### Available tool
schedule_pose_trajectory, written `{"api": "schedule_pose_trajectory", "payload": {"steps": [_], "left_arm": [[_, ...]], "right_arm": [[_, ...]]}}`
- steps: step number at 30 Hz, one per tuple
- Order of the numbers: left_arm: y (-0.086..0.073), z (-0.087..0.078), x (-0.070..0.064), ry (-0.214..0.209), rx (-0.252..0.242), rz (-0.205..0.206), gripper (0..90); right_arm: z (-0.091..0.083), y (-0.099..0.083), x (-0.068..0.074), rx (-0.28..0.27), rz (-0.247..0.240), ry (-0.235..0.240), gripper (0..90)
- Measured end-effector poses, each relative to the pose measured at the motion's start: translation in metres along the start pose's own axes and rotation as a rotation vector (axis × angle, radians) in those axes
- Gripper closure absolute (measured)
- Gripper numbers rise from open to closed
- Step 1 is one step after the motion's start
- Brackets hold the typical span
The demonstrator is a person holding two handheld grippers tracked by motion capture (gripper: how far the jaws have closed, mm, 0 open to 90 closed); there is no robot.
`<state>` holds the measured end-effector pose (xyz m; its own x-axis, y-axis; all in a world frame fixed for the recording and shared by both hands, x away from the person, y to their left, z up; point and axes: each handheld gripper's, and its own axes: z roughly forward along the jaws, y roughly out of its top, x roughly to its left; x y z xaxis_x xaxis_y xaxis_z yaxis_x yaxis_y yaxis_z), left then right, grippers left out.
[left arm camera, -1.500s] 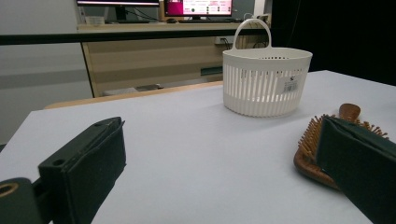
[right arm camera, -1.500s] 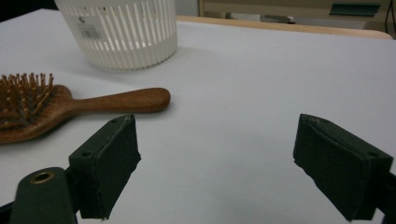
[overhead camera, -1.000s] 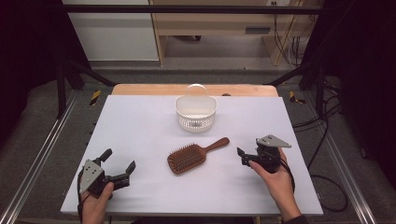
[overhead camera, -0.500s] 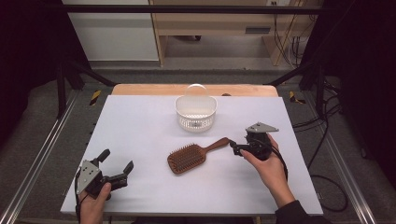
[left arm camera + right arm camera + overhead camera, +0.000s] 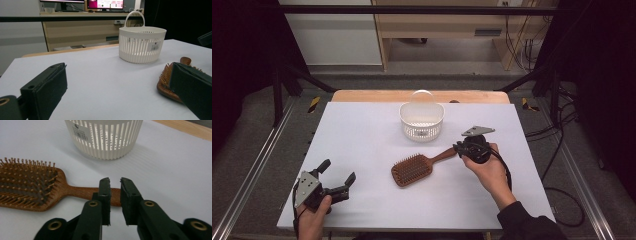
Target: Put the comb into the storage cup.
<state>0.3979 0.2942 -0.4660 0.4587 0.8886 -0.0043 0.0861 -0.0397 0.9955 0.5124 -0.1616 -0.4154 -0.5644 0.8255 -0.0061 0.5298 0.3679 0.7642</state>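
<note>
The wooden hairbrush (image 5: 413, 169) lay flat on the white table (image 5: 362, 135), bristles up, just below the middle of the high view, and nothing was lifted yet, so by my reckoning the job had barely begun: the pick-up and whatever was to follow, perhaps a trip to the white basket (image 5: 422, 120) standing above it in the frame, were all left to do. The right gripper (image 5: 461, 148) sat at the end of the brush handle, right of centre. In the right gripper view its jaws stood nearly together with a narrow gap between them, the handle tip (image 5: 115, 197) lying just beyond and below that gap, partly hidden by the left jaw; I could not tell whether they touched the wood. The left gripper (image 5: 337, 179) rested in the lower left of the high view, jaws spread wide and holding nothing, well apart from the brush.
</note>
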Motion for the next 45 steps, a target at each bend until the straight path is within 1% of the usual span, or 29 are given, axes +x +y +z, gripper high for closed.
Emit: {"api": "schedule_pose_trajectory", "payload": {"steps": [3, 5, 7, 10, 12, 14, 15, 18, 21, 23, 24, 26, 29, 32, 34, 37, 39, 43, 45], "left_arm": [[-0.001, 0.000, 0.000, 0.001, 0.002, 0.000, 1.5], [0.000, -0.001, 0.001, 0.008, 0.000, 0.002, 1.5], [0.000, -0.001, 0.001, 0.009, -0.003, -0.005, 1.5], [0.000, -0.001, 0.001, 0.010, 0.002, -0.005, 1.5], [0.000, 0.000, 0.000, 0.008, 0.003, 0.001, 1.5], [0.000, 0.001, 0.000, 0.002, 0.004, 0.002, 1.5], [0.000, 0.002, -0.001, 0.001, 0.006, 0.003, 1.5], [0.000, 0.003, -0.003, -0.010, 0.013, 0.018, 1.5], [0.000, 0.002, -0.004, -0.010, 0.013, 0.022, 1.6], [0.000, 0.001, -0.003, -0.006, 0.011, 0.016, 1.5], [0.000, 0.001, -0.002, -0.004, 0.008, 0.012, 1.5], [0.000, 0.000, -0.001, 0.001, 0.006, 0.006, 1.5], [0.000, 0.000, 0.000, 0.008, 0.005, -0.001, 1.6], [0.000, 0.000, -0.001, 0.003, 0.008, 0.003, 1.6], [0.000, 0.000, -0.002, 0.004, 0.009, 0.003, 1.6], [0.000, 0.000, -0.001, 0.005, 0.007, 0.002, 1.6], [0.000, 0.001, -0.001, 0.005, 0.009, 0.000, 1.6], [0.001, 0.001, -0.001, 0.009, 0.008, 0.001, 1.6], [0.001, 0.002, -0.001, 0.007, 0.010, 0.001, 1.6]], "right_arm": [[0.011, 0.004, -0.001, 0.019, 0.001, 0.004, 87.2], [0.018, 0.006, 0.000, 0.034, -0.007, 0.003, 89.6], [0.024, 0.008, 0.001, 0.054, -0.022, 0.007, 90.0], [0.033, 0.008, 0.004, 0.076, -0.025, 0.024, 90.0], [0.039, 0.008, 0.006, 0.090, -0.019, 0.037, 90.0], [0.046, 0.010, 0.009, 0.109, -0.033, 0.044, 90.0], [0.049, 0.011, 0.009, 0.114, -0.031, 0.048, 90.0], [0.059, 0.016, 0.013, 0.132, -0.048, 0.056, 90.0], [0.069, 0.015, 0.015, 0.159, -0.046, 0.071, 90.0], [0.074, 0.012, 0.017, 0.182, -0.049, 0.081, 90.0], [0.075, 0.012, 0.018, 0.193, -0.050, 0.097, 90.0], [0.075, 0.012, 0.020, 0.199, -0.068, 0.103, 90.0], [0.074, 0.012, 0.023, 0.225, -0.089, 0.126, 90.0], [0.074, 0.011, 0.027, 0.252, -0.115, 0.136, 90.0], [0.074, 0.010, 0.030, 0.266, -0.117, 0.139, 90.0], [0.069, 0.010, 0.035, 0.280, -0.121, 0.154, 90.0], [0.066, 0.009, 0.037, 0.298, -0.141, 0.156, 90.0], [0.063, 0.006, 0.041, 0.331, -0.159, 0.168, 90.0], [0.059, 0.005, 0.043, 0.332, -0.162, 0.174, 90.0]]}}
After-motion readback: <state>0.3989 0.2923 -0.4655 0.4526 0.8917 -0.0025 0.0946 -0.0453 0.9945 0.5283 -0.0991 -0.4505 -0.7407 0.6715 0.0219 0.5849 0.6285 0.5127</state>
